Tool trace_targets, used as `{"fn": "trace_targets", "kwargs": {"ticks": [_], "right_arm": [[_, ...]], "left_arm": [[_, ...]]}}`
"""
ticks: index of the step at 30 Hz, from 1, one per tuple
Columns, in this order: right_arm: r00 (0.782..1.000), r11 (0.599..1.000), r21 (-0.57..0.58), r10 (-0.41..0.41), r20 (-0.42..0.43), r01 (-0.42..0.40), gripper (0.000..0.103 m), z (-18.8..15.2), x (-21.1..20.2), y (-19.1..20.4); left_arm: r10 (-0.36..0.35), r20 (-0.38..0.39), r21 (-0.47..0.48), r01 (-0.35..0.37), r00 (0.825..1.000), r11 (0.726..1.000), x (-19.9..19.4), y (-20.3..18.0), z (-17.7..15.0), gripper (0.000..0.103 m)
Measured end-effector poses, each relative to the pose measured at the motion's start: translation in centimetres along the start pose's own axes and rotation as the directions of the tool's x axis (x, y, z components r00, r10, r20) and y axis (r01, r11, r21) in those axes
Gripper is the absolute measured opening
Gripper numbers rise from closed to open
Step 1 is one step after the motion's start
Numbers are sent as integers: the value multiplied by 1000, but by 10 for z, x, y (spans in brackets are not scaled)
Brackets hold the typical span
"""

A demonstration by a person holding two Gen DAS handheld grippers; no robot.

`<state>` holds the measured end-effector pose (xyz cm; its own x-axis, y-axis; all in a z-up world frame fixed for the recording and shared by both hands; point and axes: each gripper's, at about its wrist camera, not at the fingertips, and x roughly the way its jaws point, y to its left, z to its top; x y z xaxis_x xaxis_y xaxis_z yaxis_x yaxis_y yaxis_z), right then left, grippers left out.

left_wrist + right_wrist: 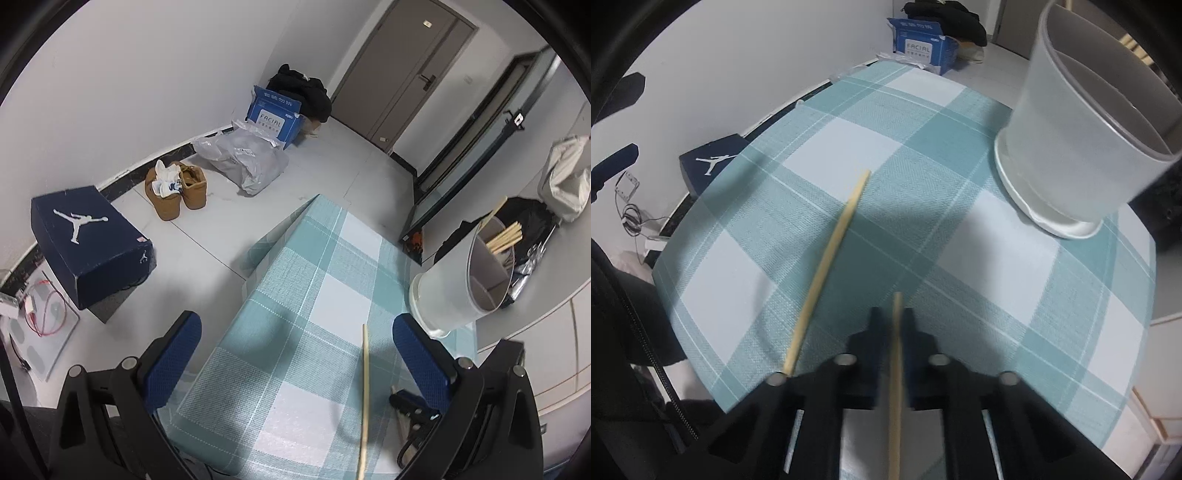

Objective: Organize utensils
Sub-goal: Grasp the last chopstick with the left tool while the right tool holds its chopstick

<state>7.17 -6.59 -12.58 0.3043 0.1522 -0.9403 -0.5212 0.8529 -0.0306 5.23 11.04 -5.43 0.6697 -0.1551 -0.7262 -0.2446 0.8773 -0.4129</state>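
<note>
1. The right gripper [894,314] points steeply down over the table [960,280], its jaws clamped together on a pale wooden chopstick [896,387] that runs back between them toward the camera.
2. A second chopstick [831,266] lies loose on the teal-and-white checked cloth, just left of the right gripper, slanting away toward the table's far side.
3. The left gripper [295,358] hangs above the table's near end with its blue-padded jaws wide apart, nothing between them.
4. A frosted, divided utensil holder [458,280] stands near the table's right edge, several wooden sticks [504,236] resting in its far compartment.
5. A dark blue shoebox [92,243] sits on the floor beside the table.
</note>
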Motion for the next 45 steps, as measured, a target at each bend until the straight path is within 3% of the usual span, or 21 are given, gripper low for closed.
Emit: {"fn": "trace_targets", "kwargs": {"ticks": [13, 20, 26, 29, 35, 42, 45], "right_arm": [[990, 974, 202, 84, 111, -105, 4, -25, -18, -31], [981, 936, 317, 110, 160, -156, 4, -37, -19, -59], [954, 868, 421, 171, 245, -264, 4, -46, -23, -88], [931, 835, 451, 182, 317, -317, 4, -49, -29, -102], [896, 761, 528, 153, 417, -376, 4, -63, -33, -128], [868, 708, 575, 110, 484, -410, 4, -75, -46, -151], [853, 676, 589, 114, 510, -442, 4, -77, -50, -162]], "left_arm": [[45, 32, 90, -48, 998, 995, 0, -15, -10, 102], [92, -7, 129, -91, 996, 987, 11, -21, -20, 102], [138, -101, 200, -116, 985, 973, 28, -31, -28, 102], [172, -120, 232, -141, 978, 962, 33, -36, -32, 102], [185, -170, 267, -136, 968, 954, 43, -43, -41, 102], [201, -245, 324, -116, 949, 939, 61, -60, -41, 102], [213, -237, 346, -123, 948, 930, 63, -70, -38, 102]]}}
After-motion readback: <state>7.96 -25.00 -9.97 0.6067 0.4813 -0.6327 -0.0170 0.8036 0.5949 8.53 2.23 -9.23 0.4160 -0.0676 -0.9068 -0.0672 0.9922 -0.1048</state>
